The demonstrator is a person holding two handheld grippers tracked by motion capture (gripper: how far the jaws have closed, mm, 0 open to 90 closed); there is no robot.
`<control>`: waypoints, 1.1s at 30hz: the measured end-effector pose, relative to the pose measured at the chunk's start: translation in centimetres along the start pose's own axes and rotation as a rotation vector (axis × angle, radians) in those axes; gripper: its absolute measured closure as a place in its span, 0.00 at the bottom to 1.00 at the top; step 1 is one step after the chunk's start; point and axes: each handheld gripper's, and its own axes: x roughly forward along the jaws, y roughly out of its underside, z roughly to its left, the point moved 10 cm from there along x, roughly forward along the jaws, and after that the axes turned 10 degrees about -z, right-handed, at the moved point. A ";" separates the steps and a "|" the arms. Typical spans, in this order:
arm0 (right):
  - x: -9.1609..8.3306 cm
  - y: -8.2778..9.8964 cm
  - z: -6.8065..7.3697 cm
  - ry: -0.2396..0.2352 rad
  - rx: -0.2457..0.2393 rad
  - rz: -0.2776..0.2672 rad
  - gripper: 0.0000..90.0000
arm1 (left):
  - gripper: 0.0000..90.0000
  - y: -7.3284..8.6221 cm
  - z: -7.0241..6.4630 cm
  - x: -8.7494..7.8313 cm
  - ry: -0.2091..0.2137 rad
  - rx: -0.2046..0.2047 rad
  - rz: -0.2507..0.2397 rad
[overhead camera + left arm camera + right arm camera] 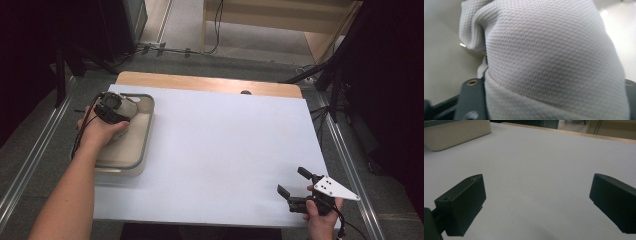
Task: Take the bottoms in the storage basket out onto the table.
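Lab/test rig: white table (225,150), floor cables (218,30), metal rails (30,165), dark stands.

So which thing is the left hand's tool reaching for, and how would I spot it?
Find the beige bin at the white table's left edge. Inside it, under the left gripper, lies a white knitted cloth, the only soft thing there, bunched between the fingers.

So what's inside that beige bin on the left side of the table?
The left gripper reaches into the bin, its jaws closing around a bunched white knit cloth. Pale bin floor shows beside the cloth. Whatever lies under the cloth and the hand is covered.
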 end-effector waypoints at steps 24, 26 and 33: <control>0.2 0.0 0.1 -0.001 -0.006 0.004 0.00 | 0.53 -1.4 -2.2 -3.4 0.183 -0.193 -0.208; 0.2 0.0 0.1 -0.003 -0.005 0.001 0.00 | 0.53 -1.5 -2.3 -4.0 0.196 -0.207 -0.235; 0.2 -0.1 0.2 -0.001 -0.009 0.003 0.00 | 0.52 -2.2 -2.6 -6.1 0.223 -0.237 -0.345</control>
